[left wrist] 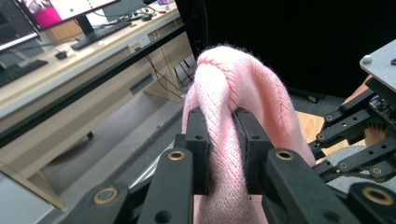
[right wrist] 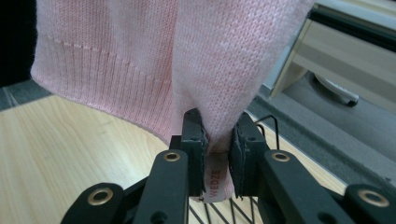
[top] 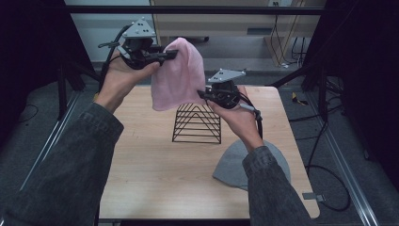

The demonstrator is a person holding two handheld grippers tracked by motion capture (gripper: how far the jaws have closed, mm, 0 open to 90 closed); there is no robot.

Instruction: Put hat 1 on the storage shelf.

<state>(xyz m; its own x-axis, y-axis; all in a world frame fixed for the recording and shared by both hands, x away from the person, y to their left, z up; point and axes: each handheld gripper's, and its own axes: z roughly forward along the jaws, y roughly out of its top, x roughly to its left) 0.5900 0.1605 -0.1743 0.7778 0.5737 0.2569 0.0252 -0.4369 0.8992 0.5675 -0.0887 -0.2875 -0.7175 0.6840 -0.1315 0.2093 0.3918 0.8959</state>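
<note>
Hanging in the air above the far part of the light wooden surface [top: 155, 155], pink knitted beanie [top: 178, 75] is held by both grippers. Left gripper [top: 170, 55]: fingers clamped on the crown, up high. Right gripper [top: 203, 94]: fingers pinched on the ribbed lower edge, label [right wrist: 214, 181] between them. Black wire triangular rack [top: 197, 123] stands on the surface just below the beanie. Grey knitted beanie [top: 233, 165] lies flat at the near right, partly under the right forearm.
</note>
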